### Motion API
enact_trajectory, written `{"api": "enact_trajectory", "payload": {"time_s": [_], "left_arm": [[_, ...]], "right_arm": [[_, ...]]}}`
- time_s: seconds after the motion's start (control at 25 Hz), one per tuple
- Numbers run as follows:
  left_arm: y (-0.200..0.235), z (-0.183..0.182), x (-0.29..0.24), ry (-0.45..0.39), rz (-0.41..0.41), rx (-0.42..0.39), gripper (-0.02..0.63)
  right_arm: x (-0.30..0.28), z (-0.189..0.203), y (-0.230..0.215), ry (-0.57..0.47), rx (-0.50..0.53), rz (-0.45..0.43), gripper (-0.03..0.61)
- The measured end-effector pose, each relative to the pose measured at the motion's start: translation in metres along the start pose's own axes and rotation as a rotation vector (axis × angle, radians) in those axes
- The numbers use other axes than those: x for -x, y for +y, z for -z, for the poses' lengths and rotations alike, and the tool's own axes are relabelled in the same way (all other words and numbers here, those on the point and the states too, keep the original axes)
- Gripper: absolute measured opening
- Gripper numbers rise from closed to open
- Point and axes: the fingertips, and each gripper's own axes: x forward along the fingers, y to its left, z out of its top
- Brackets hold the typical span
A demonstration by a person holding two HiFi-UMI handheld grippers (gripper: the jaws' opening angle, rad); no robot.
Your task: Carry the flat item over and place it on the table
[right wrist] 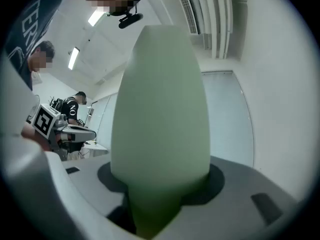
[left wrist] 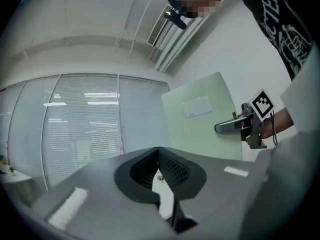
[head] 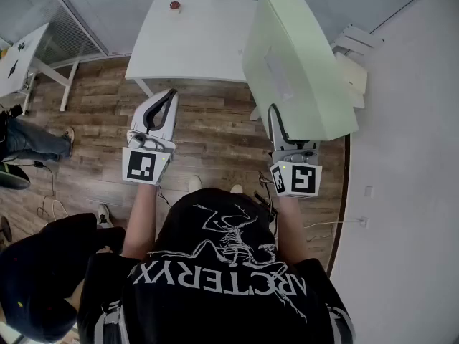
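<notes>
Pale green flat rectangular panel [head: 297, 63] is held up in the air, tilted, just beside the white rectangular tabletop [head: 193, 38] and above the wooden plank floor [head: 208, 135]; it is not resting on the tabletop. Our right claw [head: 276, 113] is clamped on the panel's near edge. Our left claw [head: 171, 95] hovers apart over the floor, jaws pressed together on nothing. A small red object [head: 175, 5] sits at the tabletop's far edge. We judge the carrying nearly done; laying the panel down remains.
</notes>
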Motion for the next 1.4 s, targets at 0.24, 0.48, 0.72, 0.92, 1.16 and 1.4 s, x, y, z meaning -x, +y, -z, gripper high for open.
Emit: {"api": "enact_trajectory", "payload": {"time_s": [0.24,0.48,0.72,0.92,1.16,1.4], "left_arm": [[0.0,-0.002,-0.002,-0.025,0.004,-0.004,0.012],[0.0,0.002,-0.004,-0.011,0.007,-0.001,0.012],[0.01,0.012,-0.005,-0.003,0.022,0.003,0.012],[0.03,0.016,-0.007,-0.009,0.025,0.008,0.012],[0.07,0.025,-0.009,-0.006,0.014,0.022,0.012],[0.094,0.041,-0.018,0.017,0.029,0.036,0.012]], "right_arm": [[-0.001,0.002,-0.001,0.001,0.002,0.003,0.25],[-0.002,0.002,0.001,-0.022,-0.04,-0.019,0.253],[-0.015,0.007,0.008,-0.002,-0.009,-0.006,0.252],[-0.029,0.012,0.013,0.007,-0.012,0.023,0.252],[-0.057,0.014,0.032,0.025,-0.005,0.046,0.252],[-0.079,0.016,0.038,0.035,0.006,0.078,0.252]]}}
